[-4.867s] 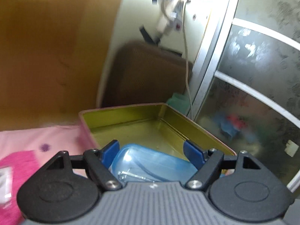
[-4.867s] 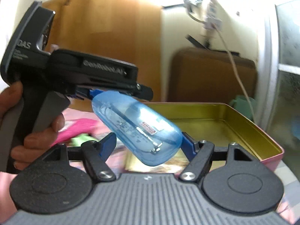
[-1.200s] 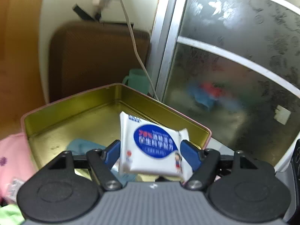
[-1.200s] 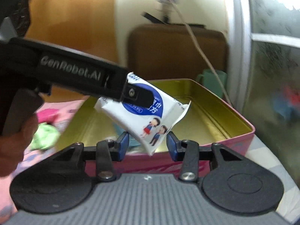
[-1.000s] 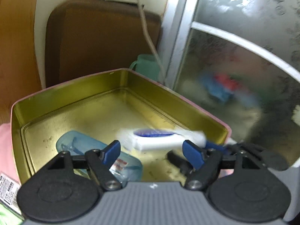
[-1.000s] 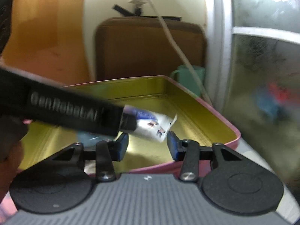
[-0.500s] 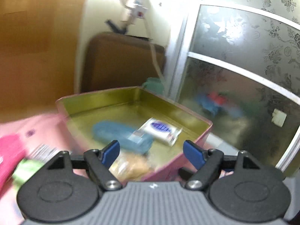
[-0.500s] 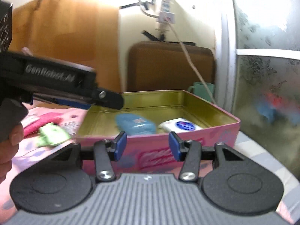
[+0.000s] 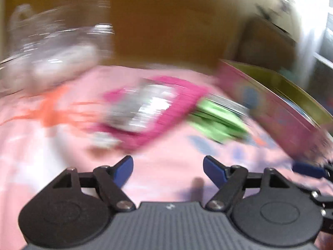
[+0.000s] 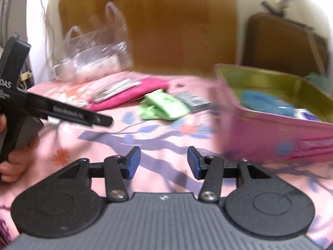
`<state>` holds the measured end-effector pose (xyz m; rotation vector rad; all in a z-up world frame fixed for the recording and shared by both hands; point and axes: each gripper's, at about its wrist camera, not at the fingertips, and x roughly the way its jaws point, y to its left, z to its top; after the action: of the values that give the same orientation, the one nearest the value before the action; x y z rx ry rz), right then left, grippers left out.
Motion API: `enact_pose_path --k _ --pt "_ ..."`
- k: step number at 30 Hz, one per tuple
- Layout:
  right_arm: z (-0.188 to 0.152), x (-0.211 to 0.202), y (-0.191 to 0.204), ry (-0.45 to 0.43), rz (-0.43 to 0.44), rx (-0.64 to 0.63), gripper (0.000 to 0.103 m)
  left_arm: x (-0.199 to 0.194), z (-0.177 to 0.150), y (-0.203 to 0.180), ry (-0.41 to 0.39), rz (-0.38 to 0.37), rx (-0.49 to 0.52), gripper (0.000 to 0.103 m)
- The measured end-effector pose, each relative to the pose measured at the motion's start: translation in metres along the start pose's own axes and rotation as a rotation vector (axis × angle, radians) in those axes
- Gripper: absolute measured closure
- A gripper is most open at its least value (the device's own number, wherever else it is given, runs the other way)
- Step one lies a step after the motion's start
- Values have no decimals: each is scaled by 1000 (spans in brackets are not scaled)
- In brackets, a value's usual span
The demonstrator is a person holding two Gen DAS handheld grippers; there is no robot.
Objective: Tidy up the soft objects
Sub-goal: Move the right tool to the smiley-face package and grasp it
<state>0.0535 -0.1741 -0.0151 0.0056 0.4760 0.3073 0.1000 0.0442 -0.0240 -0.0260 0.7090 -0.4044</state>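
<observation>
Through the left wrist camera I get heavy motion smear: my left hand-held gripper (image 9: 168,166) has its blue fingers spread wide with nothing between them, above the pink floral cloth (image 9: 166,166). Ahead I can just make out a magenta pouch (image 9: 166,108) with something silvery on top, a green soft item (image 9: 218,120) just right of it, and the pink tin (image 9: 281,112) running off the right edge; its contents are hidden from here. A blue finger of the other tool pokes in at the far right. The right wrist camera is clearer: my right hand-held gripper (image 10: 163,162) is also parted and empty. The left tool and part of my hand are cut off at the left edge. The green item lies on the cloth beside a grey-blue packet (image 10: 191,101), partly tucked under it, near the tin's left corner. Inside the tin I see a blue soft case (image 10: 264,102) and a white packet (image 10: 306,114), mostly hidden by the wall. A crumpled clear plastic bag (image 10: 91,52) sits behind the pouch.
</observation>
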Motion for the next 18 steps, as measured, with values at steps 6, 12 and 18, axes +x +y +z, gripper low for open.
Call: enact_pose_path --k 6,12,18 --pt "55 50 5 -6 133 96 50 -20 3 90 -110 208 -266 28" --pt "112 124 9 17 151 160 51 -23 4 121 -148 203 -397 28" --pt "110 155 15 113 173 174 77 -17 5 113 -138 168 -372 29"
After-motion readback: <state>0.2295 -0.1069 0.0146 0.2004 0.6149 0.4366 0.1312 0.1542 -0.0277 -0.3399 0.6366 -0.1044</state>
